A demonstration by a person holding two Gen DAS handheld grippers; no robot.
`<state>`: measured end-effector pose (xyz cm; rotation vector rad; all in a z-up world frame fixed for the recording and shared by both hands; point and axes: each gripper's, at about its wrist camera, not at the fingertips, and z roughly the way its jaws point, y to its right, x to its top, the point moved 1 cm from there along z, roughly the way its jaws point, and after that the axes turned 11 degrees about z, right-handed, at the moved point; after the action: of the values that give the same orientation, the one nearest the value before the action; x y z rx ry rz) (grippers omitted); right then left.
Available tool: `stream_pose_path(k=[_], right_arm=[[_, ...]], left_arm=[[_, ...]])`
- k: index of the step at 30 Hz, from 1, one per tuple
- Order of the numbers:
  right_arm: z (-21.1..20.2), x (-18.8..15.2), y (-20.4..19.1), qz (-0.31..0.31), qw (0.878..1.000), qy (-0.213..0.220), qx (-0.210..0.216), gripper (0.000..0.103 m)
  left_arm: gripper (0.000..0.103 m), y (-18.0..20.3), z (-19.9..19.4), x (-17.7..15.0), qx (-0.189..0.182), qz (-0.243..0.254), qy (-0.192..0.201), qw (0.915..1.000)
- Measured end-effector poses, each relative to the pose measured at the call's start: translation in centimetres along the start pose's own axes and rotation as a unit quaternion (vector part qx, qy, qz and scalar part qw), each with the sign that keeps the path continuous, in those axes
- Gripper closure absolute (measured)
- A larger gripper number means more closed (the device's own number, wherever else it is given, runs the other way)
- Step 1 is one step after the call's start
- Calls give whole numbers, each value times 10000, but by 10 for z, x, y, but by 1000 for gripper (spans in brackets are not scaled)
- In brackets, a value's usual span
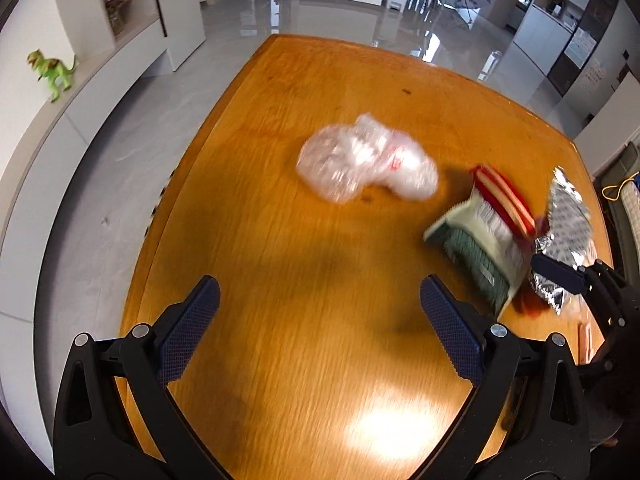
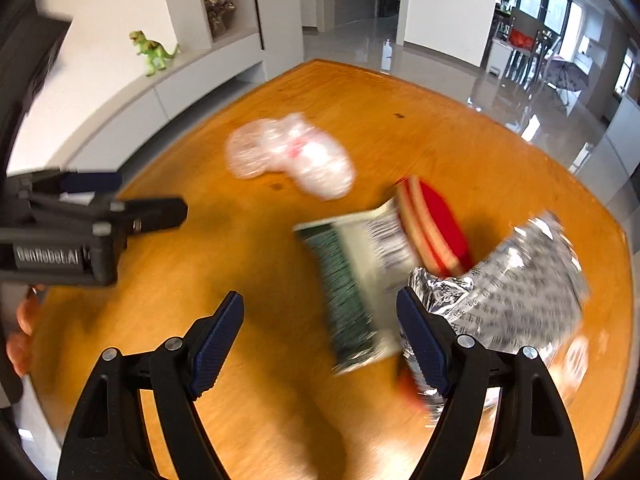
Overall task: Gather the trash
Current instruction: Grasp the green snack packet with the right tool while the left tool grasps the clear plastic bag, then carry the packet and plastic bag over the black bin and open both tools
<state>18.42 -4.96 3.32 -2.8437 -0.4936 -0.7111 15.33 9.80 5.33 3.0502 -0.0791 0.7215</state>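
Meanwhile, both the left gripper (image 1: pixel 320 312) and the right gripper (image 2: pixel 320 332) hover wide open and empty above the wooden table (image 1: pixel 280 360), apparently approaching the crumpled clear bag (image 1: pixel 366 160) and snack wrappers (image 2: pixel 400 272) lying ungathered.

one readable mark: "genrobot.ai" in pale letters on the black side of the left gripper (image 2: pixel 152 198), seen from the right wrist view. silver foil wrapper (image 2: pixel 516 284) carries rows of dark printed characters, too blurred to read. green and white packet (image 2: pixel 360 276) shows a barcode block and fine print, also unreadable. clear plastic bag (image 2: pixel 292 156) has a red mark, illegible.
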Motion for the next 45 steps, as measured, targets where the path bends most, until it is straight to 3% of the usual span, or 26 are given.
stream_pose_path(k=[5,8,10,11,14,19,21,23,25,34,45], right_arm=[[23,15,16,-98,9992,-211,-313,24],[36,18,24,-18,9991,-347,-238,24],[41,17,25,95,9990,-431,-72,28],[44,16,25,125,9987,-497,42,36],[43,13,22,100,9991,-420,-22,37],[35,-1,17,272,9987,-427,93,38],[29,-8,12,340,9984,-412,179,38],[22,-14,10,417,9980,-372,288,38],[13,-18,5,439,9980,-309,342,38],[-30,-62,-21,499,9966,-143,642,38],[-76,-128,-62,538,9953,-53,809,38]], left_arm=[[6,6,28,44,-13,-16,-86,10000],[6,14,52,65,-84,5,-216,9997],[6,18,65,73,-43,-25,-263,9996],[6,20,72,75,-46,-37,-313,9995],[6,22,89,80,15,-29,-450,9990],[6,27,97,82,182,113,-248,9995],[16,31,101,81,92,206,-236,9995],[42,33,100,80,-248,148,-183,9994],[48,36,95,77,-376,163,-172,9990],[51,31,42,30,-805,298,83,9963],[51,5,-36,-69,-724,477,373,9955]])
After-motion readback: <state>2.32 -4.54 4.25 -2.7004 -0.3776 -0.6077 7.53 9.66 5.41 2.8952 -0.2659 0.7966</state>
